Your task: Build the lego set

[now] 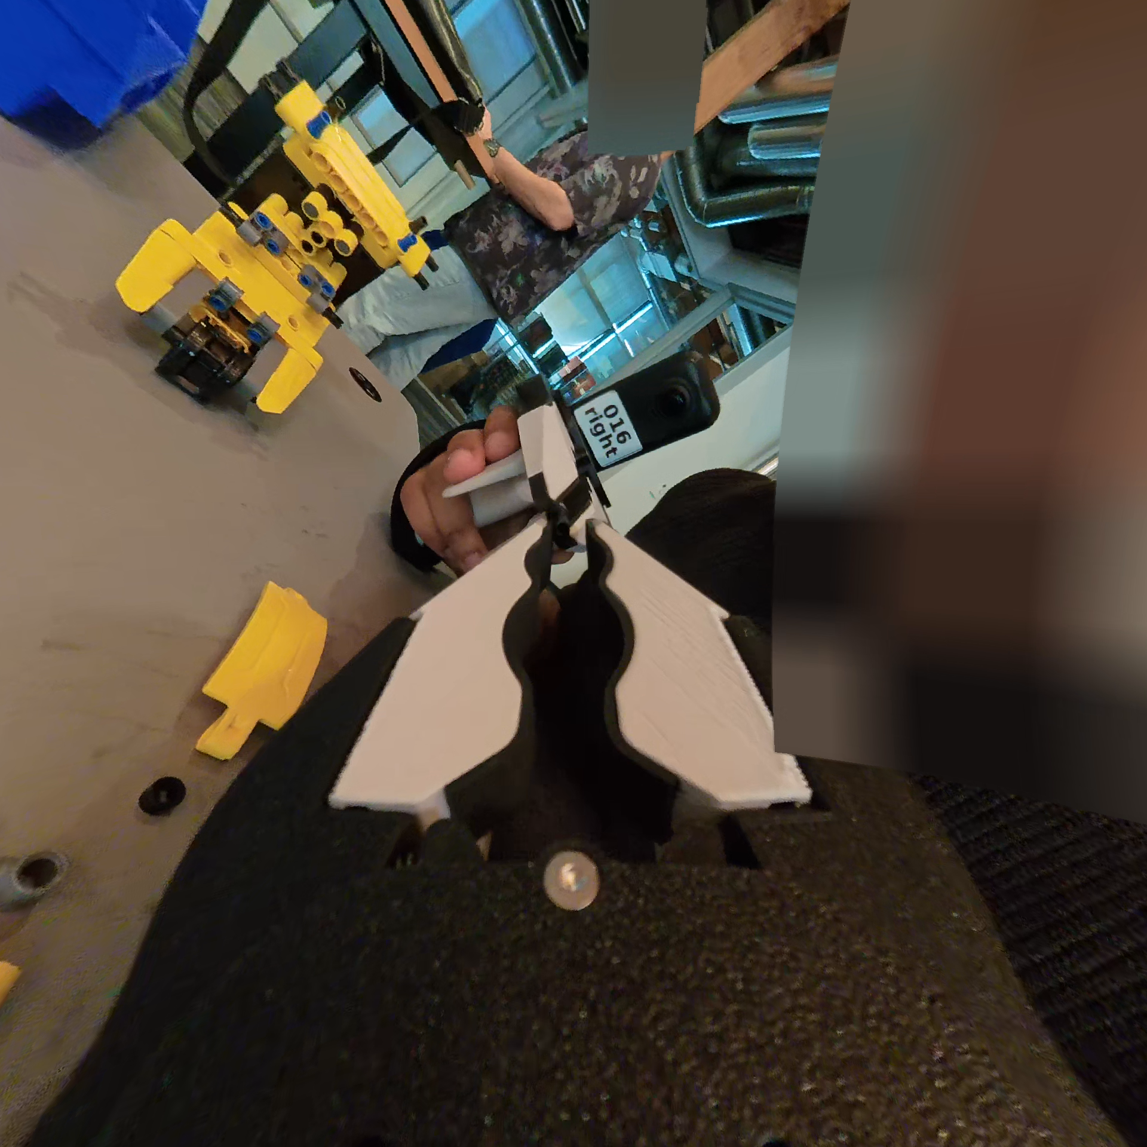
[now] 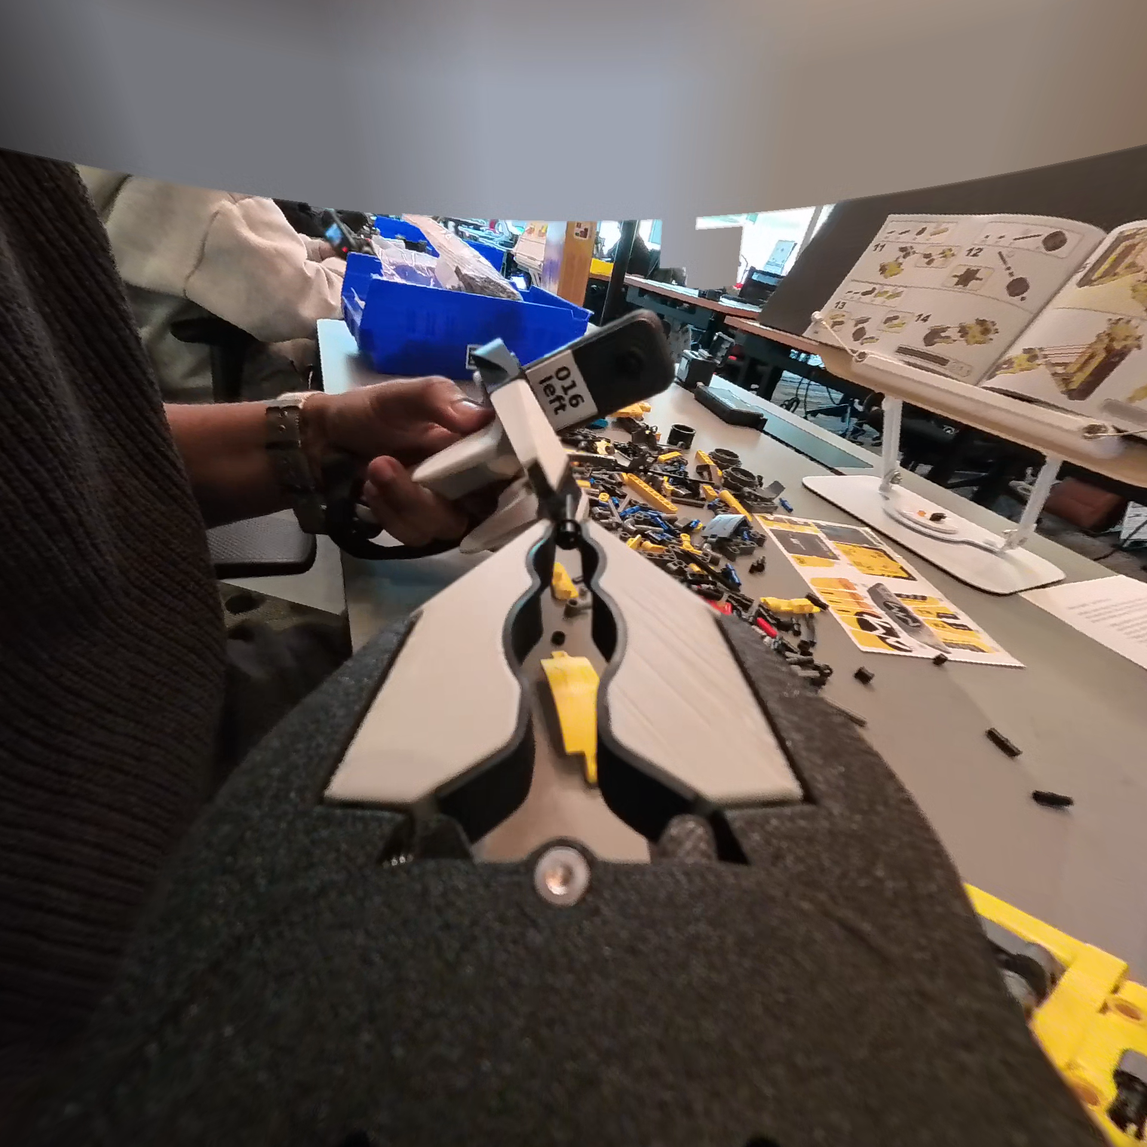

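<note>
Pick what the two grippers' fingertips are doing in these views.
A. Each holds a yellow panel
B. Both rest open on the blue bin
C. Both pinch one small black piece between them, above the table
C: the left gripper and right gripper meet tip to tip, both closed on the small black piece.

The two grippers are met tip to tip above the table's near edge, the left gripper (image 1: 566, 540) and right gripper (image 2: 566, 535) both pinched on a small black pin (image 2: 567, 531), so no gap is left between them. On the grey table (image 2: 968, 745), passage beyond is blocked by a scattered pile of small parts (image 2: 676, 515). A sticker sheet (image 2: 881, 589) and a book stand (image 2: 931, 515) are set to its right. Bare surface is seen near loose black pegs (image 2: 1002, 742). A yellow model (image 1: 260, 273) and a curved yellow panel (image 1: 267, 664) are stood apart on the table.
</note>
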### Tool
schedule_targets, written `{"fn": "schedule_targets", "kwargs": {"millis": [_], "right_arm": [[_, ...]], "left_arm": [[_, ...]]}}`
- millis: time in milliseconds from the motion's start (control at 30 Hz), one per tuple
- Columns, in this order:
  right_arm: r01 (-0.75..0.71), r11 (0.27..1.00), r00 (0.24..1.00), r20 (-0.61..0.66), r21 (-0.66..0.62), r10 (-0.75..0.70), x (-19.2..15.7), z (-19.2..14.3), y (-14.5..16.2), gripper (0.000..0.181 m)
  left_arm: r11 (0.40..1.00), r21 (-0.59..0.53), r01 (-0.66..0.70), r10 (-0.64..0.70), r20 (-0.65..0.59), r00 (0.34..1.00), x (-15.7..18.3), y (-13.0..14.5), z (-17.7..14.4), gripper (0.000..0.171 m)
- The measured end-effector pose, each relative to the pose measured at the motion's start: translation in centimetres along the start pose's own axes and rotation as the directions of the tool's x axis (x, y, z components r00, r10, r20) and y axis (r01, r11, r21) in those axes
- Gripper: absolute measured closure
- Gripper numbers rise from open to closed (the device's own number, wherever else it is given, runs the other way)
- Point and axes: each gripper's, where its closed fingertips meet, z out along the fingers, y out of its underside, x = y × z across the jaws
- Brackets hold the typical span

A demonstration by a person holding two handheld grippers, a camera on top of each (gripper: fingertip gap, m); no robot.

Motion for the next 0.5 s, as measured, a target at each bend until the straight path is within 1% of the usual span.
{"fn": "schedule_targets", "kwargs": {"millis": [33, 167, 300, 500], "right_arm": [[0.01, 1.0, 1.0, -0.001, -0.002, -0.01, -0.04, -0.01, 0.02, 0.175], [0.045, 0.999, 0.999, -0.008, -0.015, -0.046, -0.12, 0.04, 0.18, 0.175], [0.088, 0.996, 0.996, -0.027, -0.022, -0.088, -0.07, 0.08, 0.28, 0.175], [0.195, 0.98, 0.978, -0.073, -0.035, -0.197, 0.06, 0.15, 0.39, 0.175]], "left_arm": [[1.0, -0.002, -0.01, 0.01, 0.015, 1.0, -0.2, 0.05, 0.04, 0.166], [0.999, -0.015, -0.031, 0.031, 0.032, 0.999, -0.41, 0.19, -0.03, 0.167], [1.0, -0.004, -0.014, 0.014, 0.021, 1.0, -0.51, 0.11, -0.07, 0.167], [1.0, -0.006, -0.003, 0.003, 0.037, 0.999, -1.11, 0.2, -0.21, 0.167]]}}
